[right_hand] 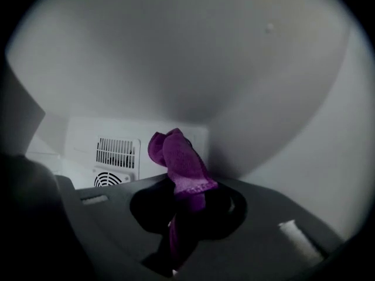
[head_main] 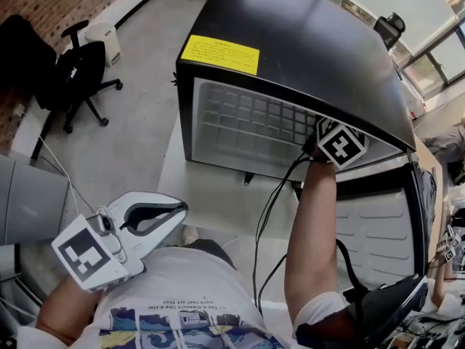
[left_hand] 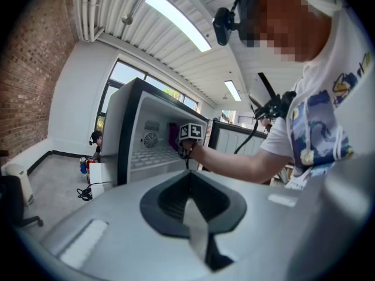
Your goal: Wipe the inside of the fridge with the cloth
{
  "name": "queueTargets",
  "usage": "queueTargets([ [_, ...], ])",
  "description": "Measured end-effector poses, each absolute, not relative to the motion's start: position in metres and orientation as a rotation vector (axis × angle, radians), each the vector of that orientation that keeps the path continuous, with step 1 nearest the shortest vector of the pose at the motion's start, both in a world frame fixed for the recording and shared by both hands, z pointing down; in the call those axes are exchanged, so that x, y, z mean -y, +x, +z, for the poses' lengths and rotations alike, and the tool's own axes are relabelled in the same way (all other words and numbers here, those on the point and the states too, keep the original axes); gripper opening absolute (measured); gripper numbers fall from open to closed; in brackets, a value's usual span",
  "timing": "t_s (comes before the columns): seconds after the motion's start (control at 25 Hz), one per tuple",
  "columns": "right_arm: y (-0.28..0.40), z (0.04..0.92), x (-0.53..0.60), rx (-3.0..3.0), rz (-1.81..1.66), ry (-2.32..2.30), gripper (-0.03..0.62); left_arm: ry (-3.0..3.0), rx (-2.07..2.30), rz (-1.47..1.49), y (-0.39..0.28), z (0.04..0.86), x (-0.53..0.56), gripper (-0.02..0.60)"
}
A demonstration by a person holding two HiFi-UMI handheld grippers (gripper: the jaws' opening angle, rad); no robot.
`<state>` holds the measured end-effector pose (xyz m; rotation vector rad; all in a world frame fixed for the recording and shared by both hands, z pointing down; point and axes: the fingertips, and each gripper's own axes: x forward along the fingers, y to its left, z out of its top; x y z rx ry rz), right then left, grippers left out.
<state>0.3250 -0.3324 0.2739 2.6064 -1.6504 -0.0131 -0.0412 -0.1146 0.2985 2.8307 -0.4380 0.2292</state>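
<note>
Cloth is sticking up purple from between the right gripper's fingers, which are squeezing tight on it inside the fridge. Past those fingers a fan vent is showing on the back wall. The left gripper is hanging outside, well away from the fridge, its fingers pressing together on nothing.

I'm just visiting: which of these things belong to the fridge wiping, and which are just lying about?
In the job:
fridge
purple cloth, clamped in the right gripper

Just about:
left gripper, shut on nothing, held away from the fridge
office chair on the floor
</note>
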Motion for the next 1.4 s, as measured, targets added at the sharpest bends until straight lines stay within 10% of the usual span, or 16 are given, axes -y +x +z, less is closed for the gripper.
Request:
queueTargets([
  [1.4, 0.224, 0.281, 0.38, 2.158, 0.111, 2.198, 0.054, 2.808, 0.536, 0.248, -0.064, 0.297, 0.082, 0.003],
])
